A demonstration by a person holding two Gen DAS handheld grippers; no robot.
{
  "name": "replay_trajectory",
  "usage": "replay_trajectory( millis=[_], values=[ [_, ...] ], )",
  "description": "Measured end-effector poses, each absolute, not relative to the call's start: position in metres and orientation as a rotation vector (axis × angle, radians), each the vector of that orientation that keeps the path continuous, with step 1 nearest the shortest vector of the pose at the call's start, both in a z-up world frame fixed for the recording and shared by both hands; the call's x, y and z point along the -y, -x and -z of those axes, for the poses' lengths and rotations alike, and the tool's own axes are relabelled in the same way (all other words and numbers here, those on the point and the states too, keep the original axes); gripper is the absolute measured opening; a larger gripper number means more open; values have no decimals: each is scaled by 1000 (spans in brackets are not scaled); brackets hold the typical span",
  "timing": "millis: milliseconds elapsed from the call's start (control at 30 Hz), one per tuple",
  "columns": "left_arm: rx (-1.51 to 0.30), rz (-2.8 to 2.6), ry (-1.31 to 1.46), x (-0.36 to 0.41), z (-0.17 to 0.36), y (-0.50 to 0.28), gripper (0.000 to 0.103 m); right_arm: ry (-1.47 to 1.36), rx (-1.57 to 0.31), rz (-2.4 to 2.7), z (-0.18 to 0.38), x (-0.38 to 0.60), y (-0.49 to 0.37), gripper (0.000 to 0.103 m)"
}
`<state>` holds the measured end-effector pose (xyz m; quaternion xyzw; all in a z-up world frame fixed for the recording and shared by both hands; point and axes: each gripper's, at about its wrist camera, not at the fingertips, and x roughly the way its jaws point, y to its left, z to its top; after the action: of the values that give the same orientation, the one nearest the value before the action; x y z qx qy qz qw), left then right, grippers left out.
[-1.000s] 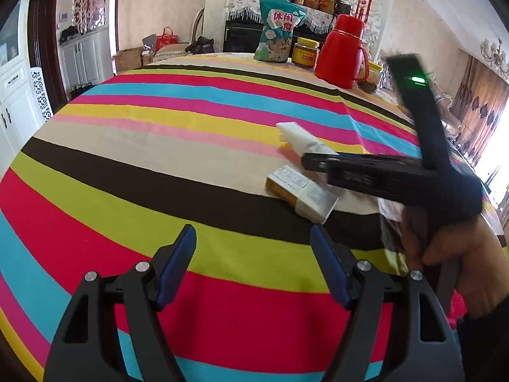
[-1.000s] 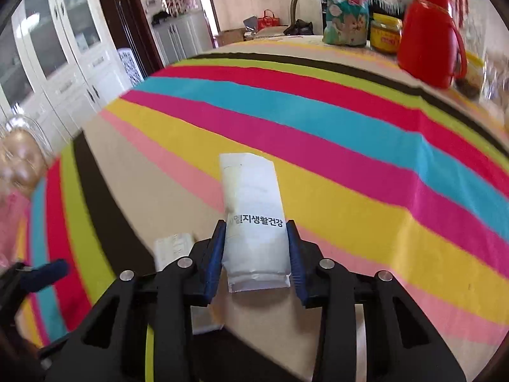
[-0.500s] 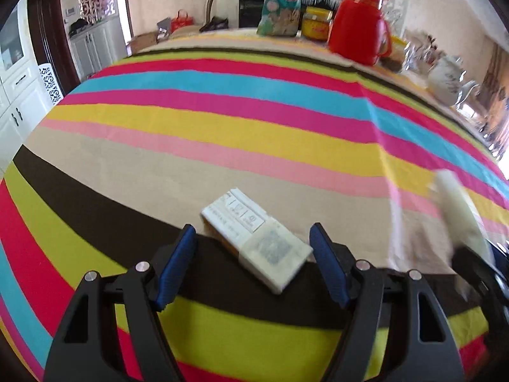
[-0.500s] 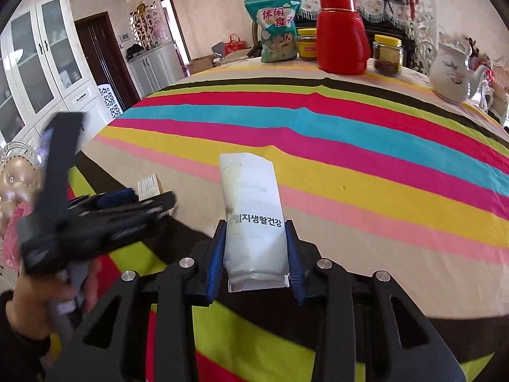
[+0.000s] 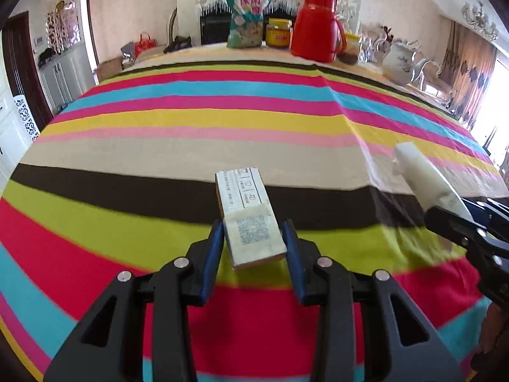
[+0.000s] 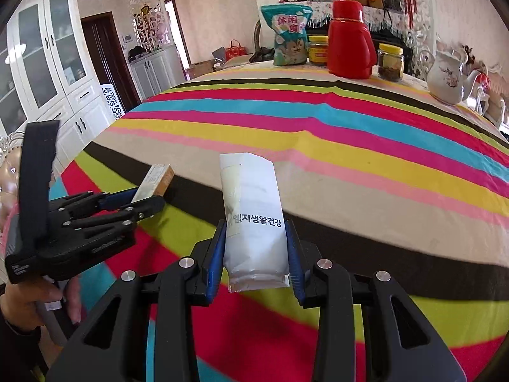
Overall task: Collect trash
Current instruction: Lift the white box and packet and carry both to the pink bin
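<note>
While the right gripper point(image 6: 256, 248) holds the white packet point(image 6: 251, 219), the left gripper point(image 5: 253, 248), just closing on the small box point(image 5: 249, 219), should lift it straight off the table's point(image 5: 191, 152) near edge.

The small box point(image 5: 250, 219) sits between the fingers of the left gripper point(image 5: 253, 245), its far end jutting forward over the tablecloth point(image 5: 191, 156). To its right, well apart, the packet point(image 5: 426, 175) projects from the right gripper point(image 5: 458, 219). In the right wrist view the packet point(image 6: 254, 219) stands between that gripper's fingers point(image 6: 219, 248), with the left gripper point(image 6: 140, 200) and its box point(image 6: 156, 180) off to the left (a hand point(image 6: 28, 305) below it). Along the table's far edge, left to right, stand a snack bag point(image 6: 289, 39), a jar point(image 6: 318, 50), a thermos point(image 6: 350, 41), a second jar point(image 6: 390, 62) and a teapot point(image 6: 445, 76). Behind them stands a sideboard point(image 6: 375, 12).
</note>
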<state>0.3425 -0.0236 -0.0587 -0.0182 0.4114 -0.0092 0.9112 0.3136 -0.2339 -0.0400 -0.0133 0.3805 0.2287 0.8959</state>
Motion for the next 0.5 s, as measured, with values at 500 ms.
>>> replay_trajectory(
  millis=[500],
  values=[
    [-626, 80, 33, -18, 12, -202, 37, 30, -673, -451, 16, 171, -203, 34]
  ],
)
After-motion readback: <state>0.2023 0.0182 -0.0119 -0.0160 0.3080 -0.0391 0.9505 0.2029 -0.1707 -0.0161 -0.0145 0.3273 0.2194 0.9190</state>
